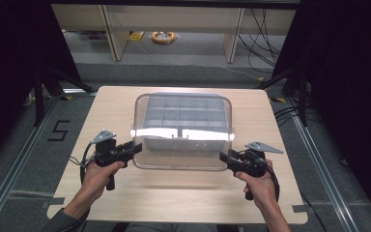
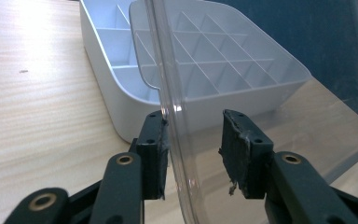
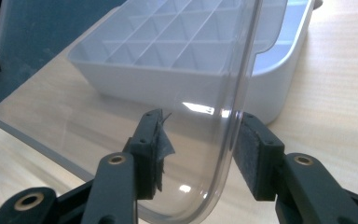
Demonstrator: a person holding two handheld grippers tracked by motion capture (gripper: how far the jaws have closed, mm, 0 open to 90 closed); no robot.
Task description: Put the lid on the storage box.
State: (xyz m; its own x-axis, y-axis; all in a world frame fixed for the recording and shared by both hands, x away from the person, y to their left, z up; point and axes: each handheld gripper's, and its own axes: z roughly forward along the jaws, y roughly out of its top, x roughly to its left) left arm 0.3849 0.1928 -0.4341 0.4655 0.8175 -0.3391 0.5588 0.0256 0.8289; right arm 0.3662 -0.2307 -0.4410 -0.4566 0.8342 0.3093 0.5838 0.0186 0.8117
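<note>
The jaws of both grippers are seen spread apart, each pair straddling an edge of the clear lid [image 1: 183, 145] without clamping it. In the left gripper view, one pad [image 2: 154, 156] lies against the lid's rim, while the other pad stands off from it. In the right gripper view, the rim of the lid [image 3: 121, 107] passes close beside one pad [image 3: 251, 154], and the other pad is kept apart behind the clear plastic.

The lid is held up over the near part of the white compartment tray [image 1: 183, 113], tilted, with its near edge toward the person. The left gripper [image 1: 133, 147] is placed at the lid's left near corner and the right gripper [image 1: 224, 158] at its right near corner. The tray [image 2: 121, 100] is divided into a grid of cells and rests beneath and behind the lid on the wooden surface [image 1: 174, 198]. Beyond the tray, a grey floor [image 1: 183, 53] is seen.
</note>
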